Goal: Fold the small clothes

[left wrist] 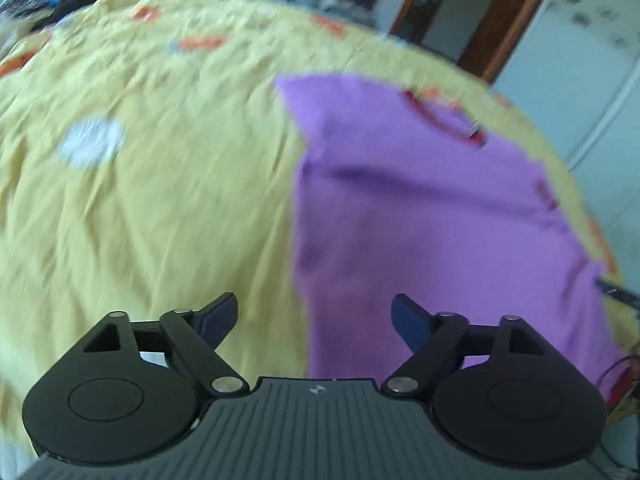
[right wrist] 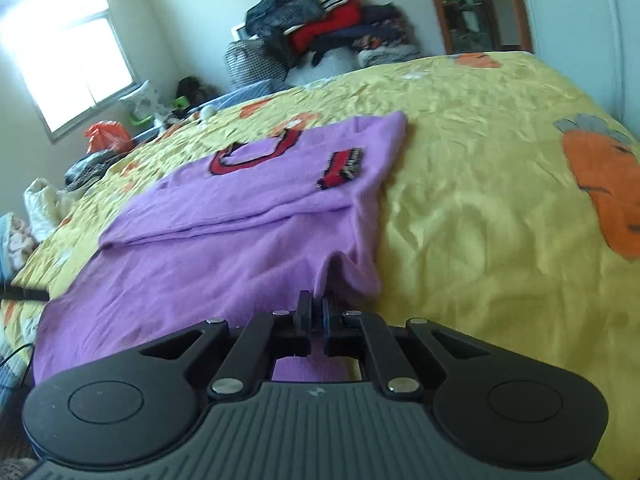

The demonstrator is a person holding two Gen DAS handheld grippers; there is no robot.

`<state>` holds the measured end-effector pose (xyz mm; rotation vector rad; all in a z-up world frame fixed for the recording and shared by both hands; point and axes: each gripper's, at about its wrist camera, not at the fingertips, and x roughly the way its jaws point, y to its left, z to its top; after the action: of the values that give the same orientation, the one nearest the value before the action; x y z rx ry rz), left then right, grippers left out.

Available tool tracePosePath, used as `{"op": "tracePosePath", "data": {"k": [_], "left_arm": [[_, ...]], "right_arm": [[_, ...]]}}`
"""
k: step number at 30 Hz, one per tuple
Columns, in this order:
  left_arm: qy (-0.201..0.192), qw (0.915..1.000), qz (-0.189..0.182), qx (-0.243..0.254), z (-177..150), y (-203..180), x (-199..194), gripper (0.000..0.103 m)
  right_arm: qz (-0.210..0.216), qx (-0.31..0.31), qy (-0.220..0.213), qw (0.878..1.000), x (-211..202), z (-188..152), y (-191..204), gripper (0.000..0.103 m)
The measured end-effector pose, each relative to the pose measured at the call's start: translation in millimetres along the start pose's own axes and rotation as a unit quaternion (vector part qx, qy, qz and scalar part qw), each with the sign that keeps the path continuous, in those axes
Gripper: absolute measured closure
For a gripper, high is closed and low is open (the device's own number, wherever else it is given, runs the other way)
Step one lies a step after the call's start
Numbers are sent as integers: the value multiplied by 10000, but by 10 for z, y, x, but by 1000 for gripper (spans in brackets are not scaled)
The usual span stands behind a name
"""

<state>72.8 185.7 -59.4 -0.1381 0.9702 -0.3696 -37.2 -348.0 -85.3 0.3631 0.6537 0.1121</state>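
Observation:
A small purple sweater (right wrist: 224, 240) with red collar trim (right wrist: 256, 152) and a red cuff (right wrist: 340, 168) lies spread on a yellow bedsheet (right wrist: 472, 208), one sleeve folded across its chest. My right gripper (right wrist: 316, 304) is shut on the sweater's near hem, and the cloth rises in a pinched ridge between its pads. In the left wrist view the purple sweater (left wrist: 420, 208) fills the right half. My left gripper (left wrist: 314, 316) hovers open over its left edge, fingers wide apart with nothing between them.
The yellow sheet (left wrist: 160, 200) carries orange carrot prints (right wrist: 604, 184). A heap of clothes (right wrist: 320, 28) is piled at the bed's far end. A window (right wrist: 64, 68) is at the left, a doorway (right wrist: 468, 8) at the back right, and an orange bag (right wrist: 106, 136) beside the bed.

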Motion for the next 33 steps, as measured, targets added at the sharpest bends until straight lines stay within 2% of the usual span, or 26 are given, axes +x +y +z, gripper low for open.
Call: {"op": "tracePosePath", "data": {"k": [2, 4, 5, 7, 8, 11, 13, 15, 17, 22, 25, 27, 29, 31, 33], "left_arm": [[-72, 9999, -67, -110, -95, 0, -28, 9], [-285, 9981, -398, -382, -198, 3, -106, 19], [-346, 9963, -594, -514, -251, -4, -133, 28], [-308, 9907, -943, -927, -358, 9, -139, 33], [-280, 9897, -988, -999, -397, 11, -140, 44], [-31, 9937, -794, -789, -433, -10, -147, 99], [-85, 9883, -1046, -1103, -485, 78, -135, 99], [-39, 9794, -1307, -1540, -513, 199, -90, 99], [-109, 9756, -1427, -1668, -489, 267, -98, 99], [-406, 9766, -1597, -1379, -180, 220, -212, 99], [-608, 9807, -1530, -1057, 78, 133, -261, 99], [-722, 9810, -1529, -951, 266, 98, -254, 99], [-853, 9819, -1454, -868, 443, 72, -225, 99], [-873, 9828, -1412, -810, 609, 77, -144, 99], [-696, 9843, -1419, -783, 703, 137, 2, 99]], "right_arm": [[20, 83, -29, 10000, -41, -34, 1, 98], [-139, -38, -29, 9999, -72, -70, 81, 98], [-207, -71, 93, 9997, -62, -83, 121, 98], [-137, -121, 228, 9996, -55, -124, 172, 98], [-99, -105, 309, 9994, -46, -143, 181, 98], [225, 91, 362, 9990, -47, -197, 154, 98], [331, 111, 430, 9985, -32, -226, 169, 98], [546, 41, 310, 9980, -49, -237, 200, 97], [722, 137, 395, 9965, -17, -222, 233, 99], [1524, 629, 22, 9863, -37, -17, 246, 102], [1745, 852, -270, 9806, -44, 168, 212, 103], [1576, 779, -394, 9836, -41, 271, 170, 103], [1221, 837, -447, 9880, -51, 349, 59, 101], [999, 791, -86, 9918, -3, 397, -46, 98], [493, 720, 133, 9961, -10, 343, -89, 72]]}}
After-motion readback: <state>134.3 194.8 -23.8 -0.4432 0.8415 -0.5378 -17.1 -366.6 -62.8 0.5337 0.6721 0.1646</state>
